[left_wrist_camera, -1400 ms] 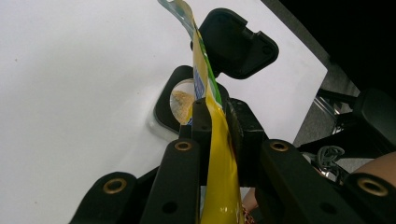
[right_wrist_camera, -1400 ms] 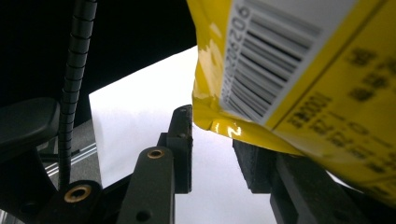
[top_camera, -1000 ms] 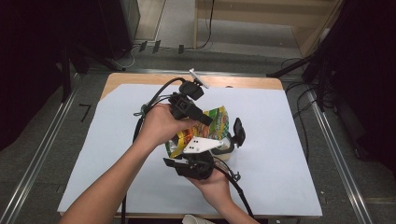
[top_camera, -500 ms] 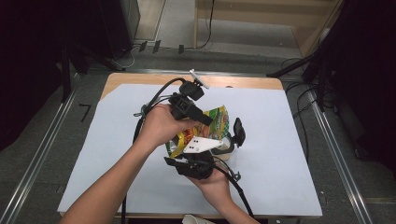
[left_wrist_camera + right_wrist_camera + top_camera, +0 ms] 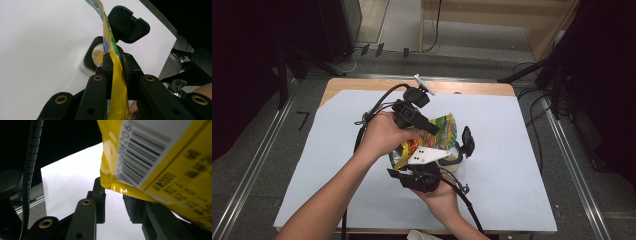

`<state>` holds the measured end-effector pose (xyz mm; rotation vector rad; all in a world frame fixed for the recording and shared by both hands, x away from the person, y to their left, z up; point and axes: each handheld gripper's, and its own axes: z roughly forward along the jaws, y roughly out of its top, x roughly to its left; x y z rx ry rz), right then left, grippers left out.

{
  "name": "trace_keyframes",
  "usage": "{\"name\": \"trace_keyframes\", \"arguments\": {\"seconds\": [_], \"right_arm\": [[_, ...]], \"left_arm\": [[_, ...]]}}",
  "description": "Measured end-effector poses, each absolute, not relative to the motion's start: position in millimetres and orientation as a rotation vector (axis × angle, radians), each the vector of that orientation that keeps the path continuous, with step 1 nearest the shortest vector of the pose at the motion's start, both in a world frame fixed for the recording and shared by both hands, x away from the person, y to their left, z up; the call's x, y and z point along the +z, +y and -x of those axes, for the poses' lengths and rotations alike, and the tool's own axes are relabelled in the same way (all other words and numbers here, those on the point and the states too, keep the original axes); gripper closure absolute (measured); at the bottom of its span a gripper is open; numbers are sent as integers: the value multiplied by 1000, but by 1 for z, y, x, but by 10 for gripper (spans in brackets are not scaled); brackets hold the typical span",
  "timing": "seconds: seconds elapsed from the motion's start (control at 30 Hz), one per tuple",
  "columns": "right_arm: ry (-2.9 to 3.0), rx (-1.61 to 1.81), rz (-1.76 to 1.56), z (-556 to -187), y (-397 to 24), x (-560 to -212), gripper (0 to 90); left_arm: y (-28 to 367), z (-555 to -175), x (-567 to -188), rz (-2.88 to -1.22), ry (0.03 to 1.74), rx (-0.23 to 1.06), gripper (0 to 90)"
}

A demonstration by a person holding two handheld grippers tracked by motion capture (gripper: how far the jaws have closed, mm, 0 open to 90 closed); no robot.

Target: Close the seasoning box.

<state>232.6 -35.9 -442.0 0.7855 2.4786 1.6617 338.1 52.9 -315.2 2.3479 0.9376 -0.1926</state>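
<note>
Nearest the table's front edge, the right gripper point(image 5: 439, 165) sat in the person's right hand point(image 5: 443, 195), its grey three-cornered plate on top; in the right gripper view its jaws stood narrowly apart with bare white sheet between the tips, and the yellow snack bag point(image 5: 160, 157) hung just above and to the right of them, resting against the right-hand jaw; whether they pinched it could not be told. On that bag a white label carried one barcode with the digits 206 legible at its end; the dark print below was too blurred to read. Just beyond, the left gripper point(image 5: 432, 129), in the left hand point(image 5: 384, 132), came in from the left; in the left gripper view its jaws were nearly together and clamped on the bag's point(image 5: 116, 82) thin yellow edge, which rose upright between them. One bag point(image 5: 439, 132) showed in the high view, mid-table, held between the two grippers; its writing was unreadable. Beyond the jaws stood one clear jar point(image 5: 93, 56) with a black rim, tan contents inside, and its black flip lid point(image 5: 127, 23) open, touching the bag's far side. One white sheet point(image 5: 522, 150) covered the wooden table point(image 5: 477, 88).
</note>
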Motion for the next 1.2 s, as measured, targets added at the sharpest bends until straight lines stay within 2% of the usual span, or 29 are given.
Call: {"name": "trace_keyframes", "arguments": {"seconds": [1.2], "right_arm": [[2474, 1684, -791, -231, -36, -439, 740]], "left_arm": [[51, -340, -317, -2341, 940, -200, 820]]}}
